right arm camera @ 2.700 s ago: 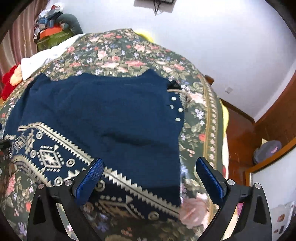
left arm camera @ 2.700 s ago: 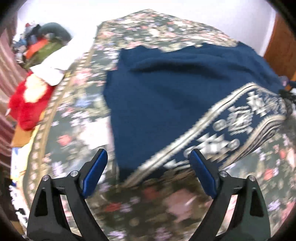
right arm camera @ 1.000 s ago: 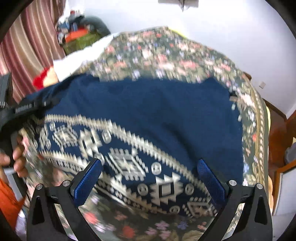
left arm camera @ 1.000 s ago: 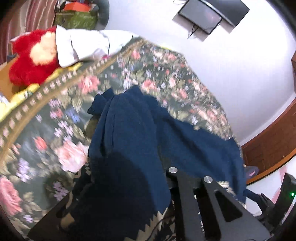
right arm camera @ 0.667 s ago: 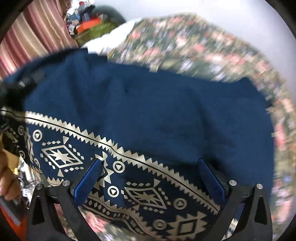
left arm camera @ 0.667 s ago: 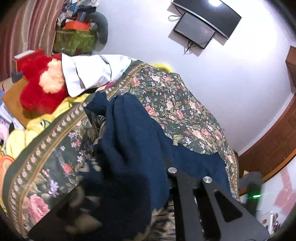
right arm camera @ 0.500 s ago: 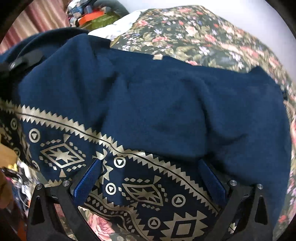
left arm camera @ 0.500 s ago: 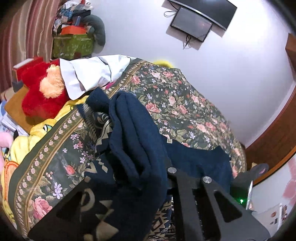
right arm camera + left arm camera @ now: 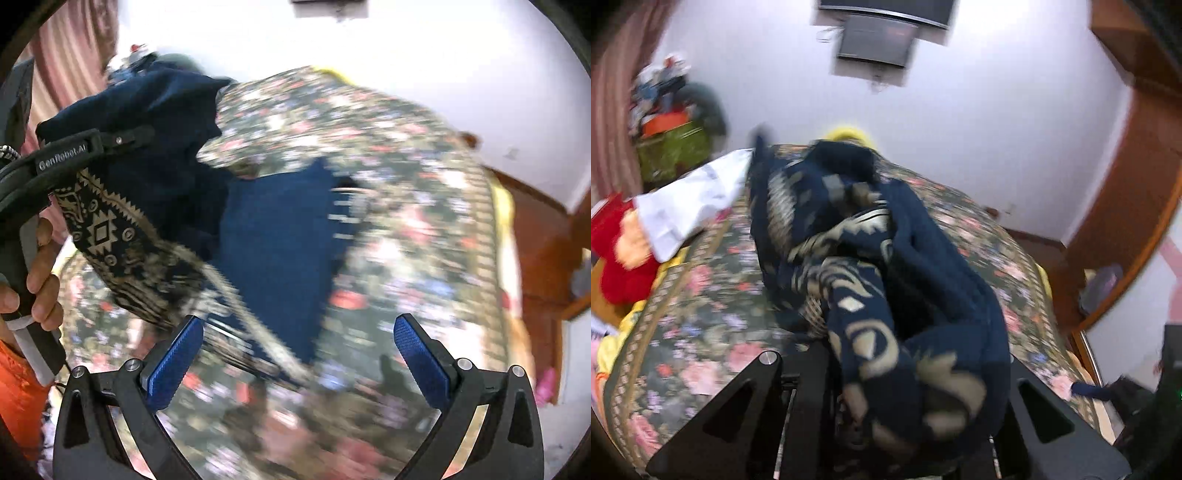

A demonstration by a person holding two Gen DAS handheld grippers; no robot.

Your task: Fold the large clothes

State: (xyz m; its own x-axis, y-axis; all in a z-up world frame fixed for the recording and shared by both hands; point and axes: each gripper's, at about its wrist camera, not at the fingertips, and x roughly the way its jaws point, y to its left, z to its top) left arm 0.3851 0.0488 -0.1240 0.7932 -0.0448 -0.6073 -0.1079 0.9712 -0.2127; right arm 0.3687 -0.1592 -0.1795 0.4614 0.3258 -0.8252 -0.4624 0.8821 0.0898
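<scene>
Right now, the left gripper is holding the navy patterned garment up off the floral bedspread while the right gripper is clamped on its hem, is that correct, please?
Not quite: the right gripper is open, its blue fingers wide apart with nothing between them, as the right wrist view shows. The left gripper is indeed holding the navy patterned garment up off the floral bedspread.

It was a home bedroom: a floral bedspread (image 9: 701, 295), wall TV (image 9: 882, 11), red plush (image 9: 617, 254), curtains (image 9: 74, 48).

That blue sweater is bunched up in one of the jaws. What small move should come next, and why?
Probably carry the sweater a little further across the bed and lay its lifted edge down. The left gripper is shut on the patterned hem, half the sweater hangs in the air, and the right gripper is open and empty, free to smooth it afterwards.
</scene>
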